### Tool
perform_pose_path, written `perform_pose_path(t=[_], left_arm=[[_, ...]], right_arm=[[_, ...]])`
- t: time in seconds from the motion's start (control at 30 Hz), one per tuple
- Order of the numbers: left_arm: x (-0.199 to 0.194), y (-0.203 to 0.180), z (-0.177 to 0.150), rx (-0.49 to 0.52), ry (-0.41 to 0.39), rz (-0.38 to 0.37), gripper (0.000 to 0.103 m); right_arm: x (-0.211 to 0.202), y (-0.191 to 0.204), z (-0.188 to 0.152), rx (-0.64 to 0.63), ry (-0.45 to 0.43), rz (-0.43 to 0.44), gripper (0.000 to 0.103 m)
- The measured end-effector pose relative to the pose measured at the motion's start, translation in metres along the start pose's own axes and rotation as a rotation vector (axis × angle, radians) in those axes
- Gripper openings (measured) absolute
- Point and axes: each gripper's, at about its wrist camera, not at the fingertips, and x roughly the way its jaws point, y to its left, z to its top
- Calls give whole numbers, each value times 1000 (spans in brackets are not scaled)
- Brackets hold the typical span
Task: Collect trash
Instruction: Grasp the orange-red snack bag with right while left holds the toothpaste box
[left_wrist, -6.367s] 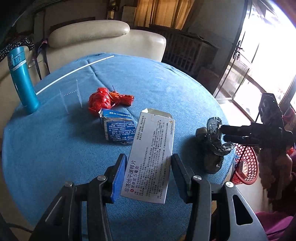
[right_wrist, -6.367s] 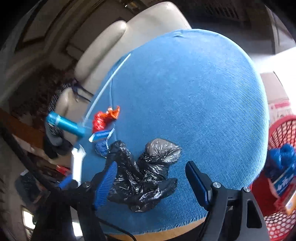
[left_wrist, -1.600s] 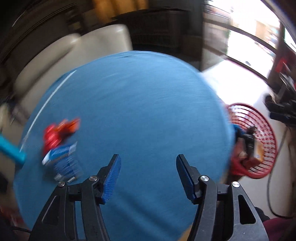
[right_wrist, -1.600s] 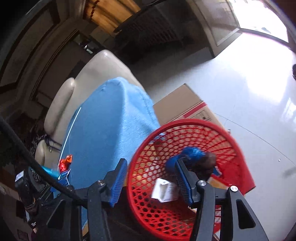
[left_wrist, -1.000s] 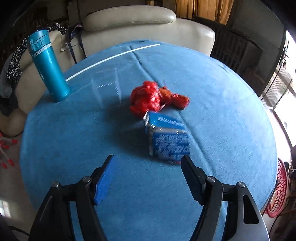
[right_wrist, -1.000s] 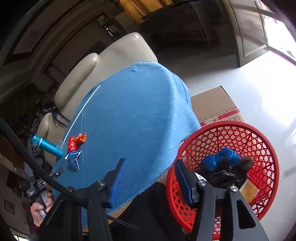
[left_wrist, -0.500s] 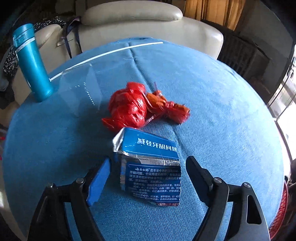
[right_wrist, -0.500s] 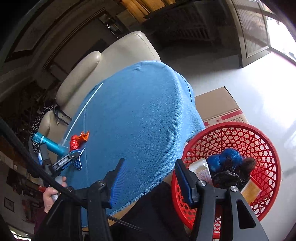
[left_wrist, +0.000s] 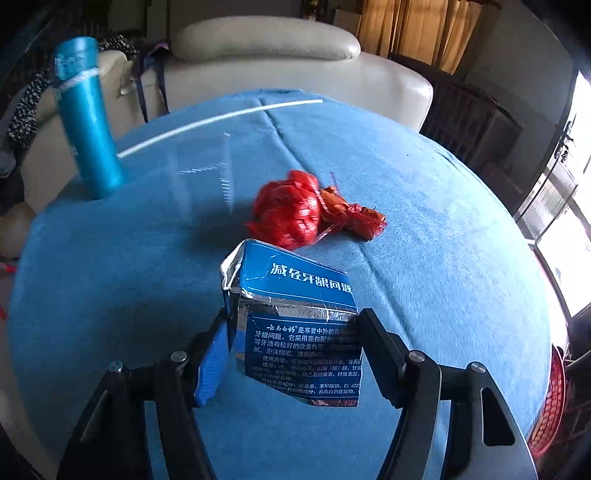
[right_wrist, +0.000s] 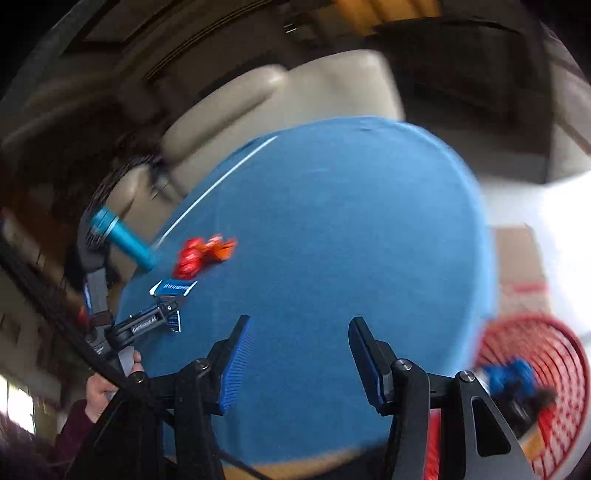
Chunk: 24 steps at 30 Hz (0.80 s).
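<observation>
Trash nearest the left wrist camera is a crumpled blue carton (left_wrist: 295, 325) with white print and a torn foil edge, lying on the blue-covered table (left_wrist: 443, 258). It sits between the fingers of the left claw (left_wrist: 291, 350), whose jaws have just been closing around it; both pads now lie against the carton's sides, gripping it. Just beyond the carton lies a wad of red netting (left_wrist: 295, 214), close behind its far end. Farther back and to the left a teal bottle (left_wrist: 88, 122) stands upright near the table's edge, and a thin white stick (left_wrist: 221, 118) lies across the far part of the cloth. A cream sofa (left_wrist: 277, 48) stands behind the table.

From the right wrist view, blurred, the right claw (right_wrist: 299, 354) hangs over the near side of the table with its jaws apart and nothing between them. A red mesh basket (right_wrist: 535, 343) sits low beside the table at the right, with blue and dark trash inside. At the left a hand (right_wrist: 99, 391) holds the other gripper's handle.
</observation>
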Motion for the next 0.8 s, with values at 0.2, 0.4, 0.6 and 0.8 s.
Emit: perform_pose_path(t=[0.2, 0.4, 0.6, 0.8], left_arm=[[-48, 25, -21, 3, -18, 16, 70], [-86, 45, -41, 9, -38, 62, 70], [-106, 55, -44, -3, -62, 70, 70], [-110, 52, -41, 7, -76, 82, 70]], right_arm=[[93, 84, 39, -199, 102, 95, 56], [178, 145, 73, -382, 158, 49, 51], [249, 159, 83, -489, 238, -75, 39], [241, 155, 64, -498, 236, -72, 28]])
